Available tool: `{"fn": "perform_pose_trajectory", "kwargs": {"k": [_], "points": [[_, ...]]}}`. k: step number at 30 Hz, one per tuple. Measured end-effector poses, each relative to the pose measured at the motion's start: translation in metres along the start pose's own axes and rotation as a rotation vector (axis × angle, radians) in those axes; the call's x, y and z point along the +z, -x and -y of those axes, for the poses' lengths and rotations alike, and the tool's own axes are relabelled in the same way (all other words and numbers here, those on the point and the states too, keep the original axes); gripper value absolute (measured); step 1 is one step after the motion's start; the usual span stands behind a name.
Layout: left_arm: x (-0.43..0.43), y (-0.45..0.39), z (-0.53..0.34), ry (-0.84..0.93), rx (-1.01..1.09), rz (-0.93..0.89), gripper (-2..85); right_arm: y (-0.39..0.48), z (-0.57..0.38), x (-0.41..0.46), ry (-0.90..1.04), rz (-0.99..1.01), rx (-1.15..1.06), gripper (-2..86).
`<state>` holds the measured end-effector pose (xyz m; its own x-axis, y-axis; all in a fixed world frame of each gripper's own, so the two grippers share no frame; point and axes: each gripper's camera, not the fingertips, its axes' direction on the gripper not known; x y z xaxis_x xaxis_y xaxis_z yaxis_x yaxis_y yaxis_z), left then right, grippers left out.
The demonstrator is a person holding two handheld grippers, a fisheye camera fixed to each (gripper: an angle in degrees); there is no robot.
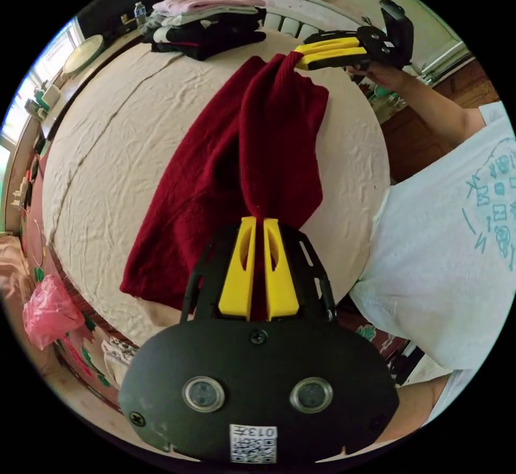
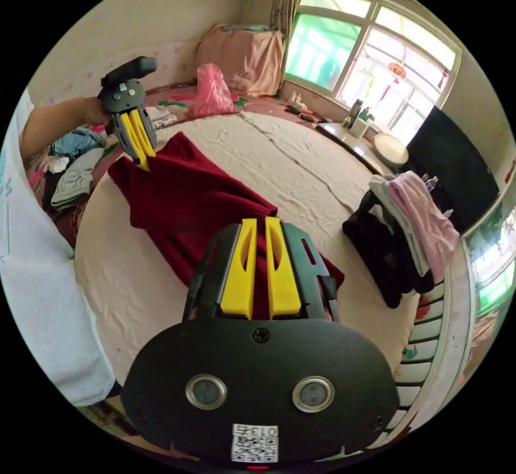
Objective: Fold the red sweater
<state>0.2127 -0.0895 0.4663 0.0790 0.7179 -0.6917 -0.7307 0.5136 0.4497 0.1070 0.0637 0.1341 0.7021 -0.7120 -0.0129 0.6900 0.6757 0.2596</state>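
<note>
Both grippers, left gripper [image 1: 259,221] and right gripper [image 2: 259,221], clamp bunched edges of the red sweater [image 1: 236,173] above the bed [image 1: 107,146]; uneven tension risks slippage or a skewed fold.

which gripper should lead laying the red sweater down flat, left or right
Hard to separate: both are shut on the red sweater, holding one edge taut over the bed. I'd guess the right gripper, gripping the end farther from the person; the left gripper can anchor near the bed's edge.
</note>
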Motion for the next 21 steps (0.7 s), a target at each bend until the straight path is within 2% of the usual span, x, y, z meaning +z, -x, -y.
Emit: {"fn": "perform_pose_trajectory", "kwargs": {"k": [1, 3, 7, 12, 15, 18, 21], "points": [[-0.007, 0.008, -0.001, -0.019, -0.022, 0.018, 2.3, -0.003, 0.007, 0.0, -0.049, -0.026, 0.03, 3.2], [-0.002, 0.025, 0.001, -0.018, -0.079, 0.028, 3.0, -0.012, 0.014, 0.022, -0.008, -0.038, 0.107, 3.4], [0.031, 0.053, -0.002, 0.11, -0.146, -0.011, 6.0, -0.027, 0.0, 0.104, 0.337, 0.102, 0.221, 4.1], [-0.002, 0.054, -0.043, -0.009, -0.246, 0.028, 8.9, -0.042, -0.013, 0.079, 0.235, 0.077, 0.348, 6.3], [-0.011, 0.047, -0.053, -0.12, -0.249, -0.059, 8.3, -0.038, 0.009, 0.083, 0.189, 0.087, 0.344, 5.3], [0.018, 0.041, -0.042, 0.021, -0.216, 0.005, 7.5, -0.023, 0.042, 0.107, 0.136, 0.014, 0.3, 5.6], [0.038, 0.049, -0.046, 0.054, -0.249, -0.002, 6.9, -0.013, 0.067, 0.154, 0.226, 0.06, 0.265, 4.4]]}}
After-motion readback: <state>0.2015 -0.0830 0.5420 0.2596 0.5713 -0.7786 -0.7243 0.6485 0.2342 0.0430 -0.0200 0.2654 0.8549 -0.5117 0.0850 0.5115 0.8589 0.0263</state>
